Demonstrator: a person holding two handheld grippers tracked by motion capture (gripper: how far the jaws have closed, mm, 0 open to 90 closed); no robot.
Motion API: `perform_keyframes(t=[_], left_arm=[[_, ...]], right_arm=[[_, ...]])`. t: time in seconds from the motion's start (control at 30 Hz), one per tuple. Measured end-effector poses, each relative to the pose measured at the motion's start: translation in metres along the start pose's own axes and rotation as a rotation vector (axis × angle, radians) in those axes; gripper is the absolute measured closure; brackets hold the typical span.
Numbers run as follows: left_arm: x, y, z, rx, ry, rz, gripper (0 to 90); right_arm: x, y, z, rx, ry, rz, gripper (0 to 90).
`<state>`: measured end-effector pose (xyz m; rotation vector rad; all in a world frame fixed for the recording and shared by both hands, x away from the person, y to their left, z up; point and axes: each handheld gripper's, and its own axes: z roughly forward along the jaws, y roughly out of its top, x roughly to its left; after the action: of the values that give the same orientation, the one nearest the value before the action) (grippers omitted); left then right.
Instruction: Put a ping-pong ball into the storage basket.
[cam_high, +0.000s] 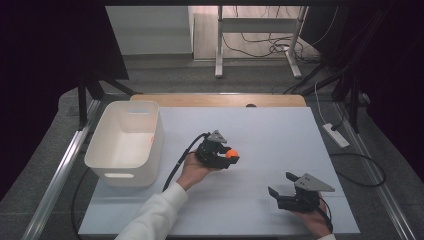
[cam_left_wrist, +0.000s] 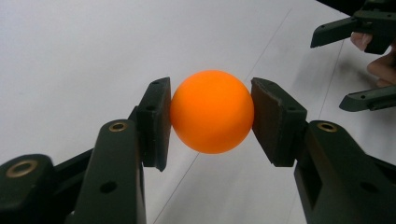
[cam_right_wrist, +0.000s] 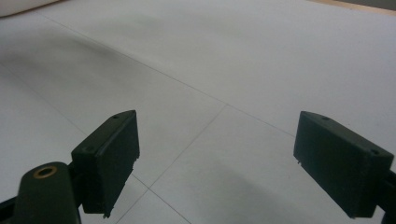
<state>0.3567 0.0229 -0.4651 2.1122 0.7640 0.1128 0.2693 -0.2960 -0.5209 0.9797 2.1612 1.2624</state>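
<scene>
An orange ball (cam_left_wrist: 212, 111) sits clamped between both pads of my left gripper (cam_left_wrist: 211, 119), held above the white sheet. In the high view that left gripper (cam_high: 231, 156) hovers near the middle of the table with the orange ball (cam_high: 231, 154) at its tip. My right gripper (cam_high: 281, 184) rests at the front right of the table, jaws spread wide. In the right gripper view its own jaws (cam_right_wrist: 217, 163) frame bare white sheet, nothing between them. The right gripper (cam_left_wrist: 359, 60) also appears at the upper right of the left gripper view.
A white plastic bin (cam_high: 126, 145) stands at the left of the white sheet (cam_high: 260, 135). A strip of wooden tabletop (cam_high: 220, 100) runs along the far edge. Cables and desk legs lie on the floor beyond.
</scene>
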Motion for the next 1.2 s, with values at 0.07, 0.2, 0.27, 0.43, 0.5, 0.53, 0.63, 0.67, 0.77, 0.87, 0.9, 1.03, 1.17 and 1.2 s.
perform_keyframes(t=[0.07, 0.2, 0.27, 0.43, 0.5, 0.53, 0.63, 0.67, 0.77, 0.87, 0.9, 1.03, 1.17, 1.2], left_arm=[[0.0, 0.0, -0.002, -0.004, 0.001, 0.0, 50.9], [0.0, 0.0, -0.006, -0.012, 0.006, 0.001, 50.9], [-0.001, 0.001, -0.009, -0.016, 0.011, 0.0, 50.9], [0.001, 0.001, -0.018, -0.034, 0.02, 0.003, 50.9], [0.001, 0.001, -0.021, -0.042, 0.023, -0.001, 50.9], [0.002, 0.001, -0.022, -0.042, 0.024, -0.002, 50.8], [0.002, 0.001, -0.024, -0.052, 0.027, -0.005, 50.9], [0.001, 0.001, -0.024, -0.054, 0.028, -0.004, 50.8], [0.001, 0.001, -0.025, -0.062, 0.028, 0.0, 50.8], [0.001, 0.001, -0.028, -0.068, 0.031, 0.002, 50.8], [0.001, 0.001, -0.03, -0.071, 0.032, 0.0, 50.8], [0.002, 0.002, -0.034, -0.083, 0.041, -0.008, 50.8], [0.002, 0.003, -0.038, -0.088, 0.05, -0.008, 50.8], [0.002, 0.003, -0.039, -0.09, 0.049, -0.008, 50.8]], right_arm=[[0.0, 0.0, 0.0, 0.0, 0.0, 0.0, 14.5], [0.001, 0.0, 0.0, 0.001, 0.001, 0.001, 14.5], [0.001, 0.0, 0.0, 0.001, 0.003, -0.001, 14.5], [0.001, 0.0, 0.0, 0.001, 0.002, -0.001, 14.5], [0.001, 0.0, 0.0, 0.002, 0.002, -0.002, 14.5], [0.001, 0.0, 0.0, 0.004, 0.0, -0.003, 14.5], [0.001, 0.0, 0.001, 0.005, 0.0, -0.005, 14.5], [0.001, 0.0, 0.001, 0.005, 0.0, -0.005, 14.5], [0.001, 0.0, 0.001, 0.006, -0.001, -0.005, 14.5], [0.001, 0.0, 0.001, 0.006, -0.003, -0.004, 14.5], [0.001, 0.0, 0.001, 0.006, -0.003, -0.004, 14.5], [0.0, 0.0, 0.001, 0.002, -0.003, -0.002, 14.5], [0.001, 0.0, 0.001, 0.006, -0.003, -0.005, 14.5], [0.001, 0.0, 0.001, 0.006, -0.003, -0.006, 14.5]])
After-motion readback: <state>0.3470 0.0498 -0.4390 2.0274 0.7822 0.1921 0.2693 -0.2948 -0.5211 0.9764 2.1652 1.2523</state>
